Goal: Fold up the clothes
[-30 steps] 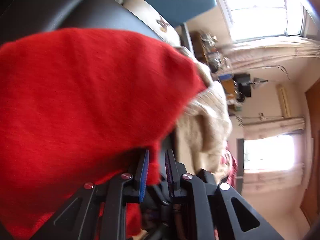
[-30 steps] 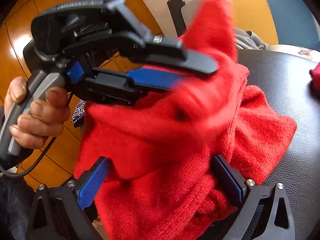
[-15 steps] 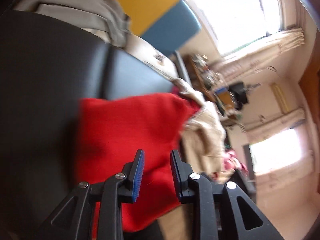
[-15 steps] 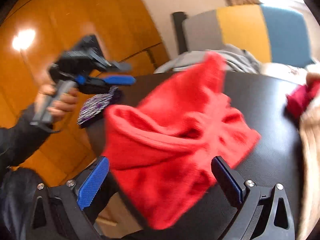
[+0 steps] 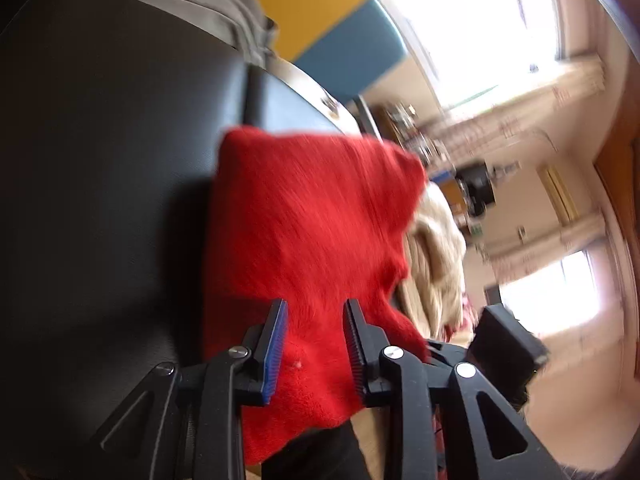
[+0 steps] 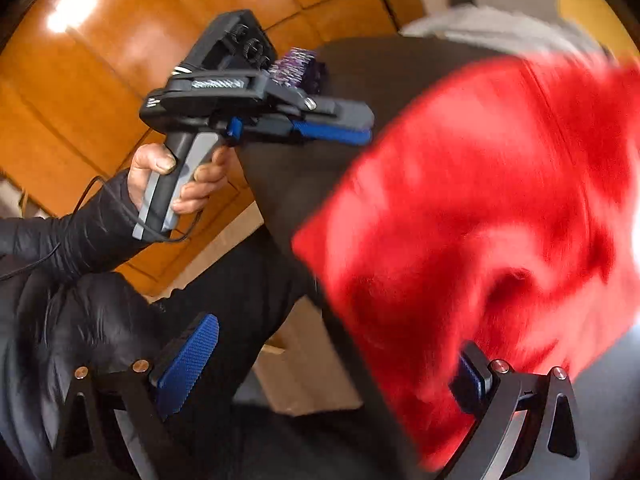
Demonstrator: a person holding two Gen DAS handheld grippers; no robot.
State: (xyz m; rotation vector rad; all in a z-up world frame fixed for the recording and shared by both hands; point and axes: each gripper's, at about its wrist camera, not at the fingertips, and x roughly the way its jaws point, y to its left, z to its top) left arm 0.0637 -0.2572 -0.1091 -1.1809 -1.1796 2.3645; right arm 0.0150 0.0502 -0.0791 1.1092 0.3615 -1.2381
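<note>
Looking along the left gripper [image 5: 314, 322], its jaws are opening over the red sweater [image 5: 308, 216], which lies on the black table [image 5: 100, 152] beside a cream garment [image 5: 436, 248]; the pads seem clear of the knit. From the right wrist, the right gripper [image 6: 340, 360] gapes wide, empty, the blurred sweater covering its right finger; a hand [image 6: 176, 180] grips the other tool.

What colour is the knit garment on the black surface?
Bright red garment, clearest in the left wrist view.

Both wrist views look down, close, sharing the red sweater [image 5: 308, 220].
</note>
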